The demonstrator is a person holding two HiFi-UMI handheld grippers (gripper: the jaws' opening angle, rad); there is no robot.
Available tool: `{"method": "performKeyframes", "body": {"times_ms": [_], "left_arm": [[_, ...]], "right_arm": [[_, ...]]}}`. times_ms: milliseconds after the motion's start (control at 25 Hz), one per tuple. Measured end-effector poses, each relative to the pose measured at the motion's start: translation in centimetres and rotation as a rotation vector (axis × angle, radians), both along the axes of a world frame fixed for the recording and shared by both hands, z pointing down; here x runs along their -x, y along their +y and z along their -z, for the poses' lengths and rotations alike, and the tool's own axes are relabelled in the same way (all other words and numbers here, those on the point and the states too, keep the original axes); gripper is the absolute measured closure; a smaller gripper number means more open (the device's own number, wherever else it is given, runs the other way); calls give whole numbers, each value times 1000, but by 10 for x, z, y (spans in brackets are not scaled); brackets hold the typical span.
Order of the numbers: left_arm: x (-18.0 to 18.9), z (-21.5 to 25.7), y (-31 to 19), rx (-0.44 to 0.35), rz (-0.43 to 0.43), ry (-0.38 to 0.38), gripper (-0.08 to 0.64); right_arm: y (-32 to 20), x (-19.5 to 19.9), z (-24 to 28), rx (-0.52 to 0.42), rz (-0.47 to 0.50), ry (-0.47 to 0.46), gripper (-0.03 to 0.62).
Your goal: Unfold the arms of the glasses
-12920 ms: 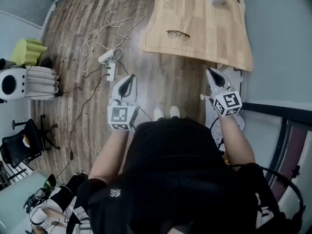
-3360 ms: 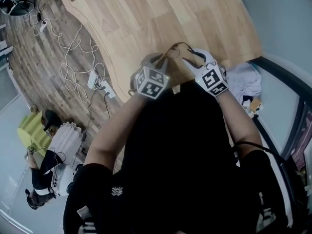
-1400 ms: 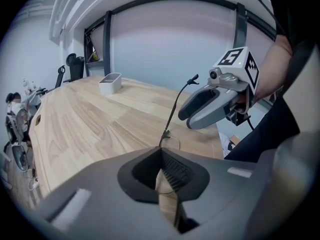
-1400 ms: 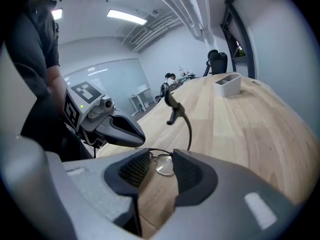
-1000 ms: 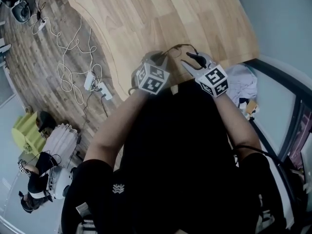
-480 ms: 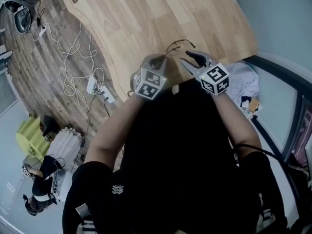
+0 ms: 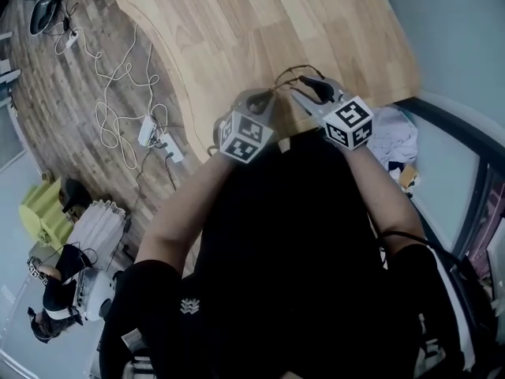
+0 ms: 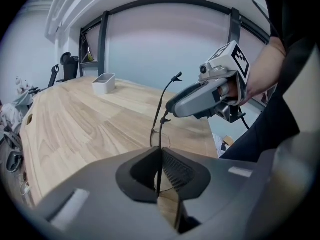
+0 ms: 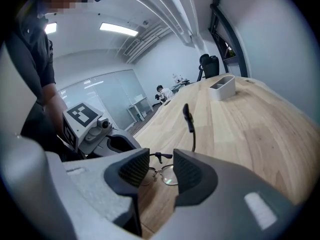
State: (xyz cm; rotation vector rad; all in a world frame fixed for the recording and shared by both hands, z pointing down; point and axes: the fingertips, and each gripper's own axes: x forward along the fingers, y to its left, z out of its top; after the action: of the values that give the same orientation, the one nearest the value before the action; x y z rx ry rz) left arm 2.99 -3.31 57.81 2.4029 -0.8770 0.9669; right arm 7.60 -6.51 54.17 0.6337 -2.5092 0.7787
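Thin dark-framed glasses (image 7: 286, 76) are held just above the near edge of the wooden table (image 7: 316, 22). My left gripper (image 7: 267, 99) is shut on the frame: in the left gripper view the thin wire runs straight between the closed jaws (image 8: 160, 155), with a lens (image 8: 161, 140) just past them. One arm (image 8: 169, 91) stands up, swung away from the frame. My right gripper (image 7: 304, 91) is beside it on the right. Its jaws (image 9: 161, 156) are open with nothing between them. The glasses (image 9: 165, 173) lie just beyond them, and the raised arm (image 9: 189, 120) shows above its right jaw.
A small grey tray (image 8: 103, 82) (image 9: 222, 88) sits far across the table. White cables and a power strip (image 7: 154, 133) lie on the wooden floor to the left. Crumpled white material (image 7: 394, 136) lies past the table's right corner. Another person (image 7: 55, 290) sits at lower left.
My right gripper has shifted slightly forward and left, closer to the glasses. The glasses' arm now arcs out wider above the frame. My left gripper has barely moved.
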Motion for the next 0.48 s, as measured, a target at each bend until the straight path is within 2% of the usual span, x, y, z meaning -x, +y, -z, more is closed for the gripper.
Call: {"method": "performKeyframes", "body": {"times_ms": [120,480], "left_arm": [[0,3,2,-12,1,13,532],[1,6,10,-23,0,7,532]], "right_arm": [[1,0,-3,5,5,17,454],[12,11,12,10,30,-44,454]]}}
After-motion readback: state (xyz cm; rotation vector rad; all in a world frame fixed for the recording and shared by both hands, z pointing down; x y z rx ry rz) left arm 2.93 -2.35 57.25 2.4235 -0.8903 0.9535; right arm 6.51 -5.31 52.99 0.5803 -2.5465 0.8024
